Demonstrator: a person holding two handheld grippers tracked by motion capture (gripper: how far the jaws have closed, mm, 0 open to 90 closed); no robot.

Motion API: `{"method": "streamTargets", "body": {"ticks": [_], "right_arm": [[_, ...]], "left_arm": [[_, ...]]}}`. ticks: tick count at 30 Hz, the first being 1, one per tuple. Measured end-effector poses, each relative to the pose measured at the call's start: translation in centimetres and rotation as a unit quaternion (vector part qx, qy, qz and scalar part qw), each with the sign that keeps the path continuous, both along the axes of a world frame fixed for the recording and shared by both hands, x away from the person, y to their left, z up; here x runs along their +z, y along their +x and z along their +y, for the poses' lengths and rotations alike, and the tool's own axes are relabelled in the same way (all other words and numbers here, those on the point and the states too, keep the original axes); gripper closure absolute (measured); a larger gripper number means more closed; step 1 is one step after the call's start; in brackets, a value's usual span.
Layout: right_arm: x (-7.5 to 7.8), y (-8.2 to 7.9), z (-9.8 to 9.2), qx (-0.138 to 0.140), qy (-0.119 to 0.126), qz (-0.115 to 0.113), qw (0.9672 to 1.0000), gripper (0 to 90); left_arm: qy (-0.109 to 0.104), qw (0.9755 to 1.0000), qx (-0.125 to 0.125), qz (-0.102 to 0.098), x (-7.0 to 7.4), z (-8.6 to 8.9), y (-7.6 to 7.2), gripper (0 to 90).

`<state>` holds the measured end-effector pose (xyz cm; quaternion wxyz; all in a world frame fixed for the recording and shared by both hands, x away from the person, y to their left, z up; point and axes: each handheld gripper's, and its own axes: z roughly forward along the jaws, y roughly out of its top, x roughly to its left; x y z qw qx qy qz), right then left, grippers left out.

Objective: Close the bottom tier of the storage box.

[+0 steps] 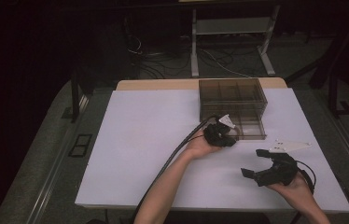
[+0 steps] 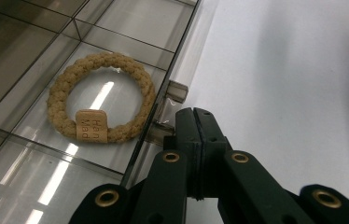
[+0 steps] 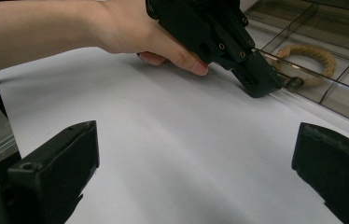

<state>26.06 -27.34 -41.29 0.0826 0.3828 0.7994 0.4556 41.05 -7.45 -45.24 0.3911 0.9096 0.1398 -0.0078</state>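
Left tongs (image 2: 196,122) were pressed together at the front edge of the pulled-out drawer (image 2: 130,28) of the smoky plastic box (image 1: 232,99), beside its small handle (image 2: 178,91). A tan braided ring (image 2: 101,97) lay inside that drawer. Right tongs (image 1: 255,164) hung spread over the white worktop (image 1: 140,135), holding nothing.

Overhead view forward-down; gripper cams close, share drawer (image 2: 116,60)

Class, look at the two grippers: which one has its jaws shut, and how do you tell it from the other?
The left gripper, by the smoky drawer box: its jaws press together beside the drawer handle. The right gripper rests apart on the table with jaws wide open.
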Motion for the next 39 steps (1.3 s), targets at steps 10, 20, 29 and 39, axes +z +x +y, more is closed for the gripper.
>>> {"method": "streamTargets", "body": {"ticks": [10,20,29,39], "right_arm": [[0.0,0.0,0.0,0.0,0.0,0.0,1.0,0.1],[0.0,0.0,0.0,-0.001,0.004,0.001,1.0,0.1],[0.0,0.0,0.0,0.0,0.004,0.001,1.0,0.1],[0.1,0.0,-0.1,-0.001,0.007,0.002,1.0,0.1]], "left_arm": [[0.002,1.0,0.001,-0.006,0.0,-0.1,0.4,88.6],[0.0,1.0,0.005,-0.003,0.0,-0.2,0.6,88.6],[-0.01,0.9998,0.016,0.007,-0.1,-0.3,0.9,88.6],[-0.01,0.9996,0.025,-0.002,-0.1,-0.3,1.4,88.6]]}}
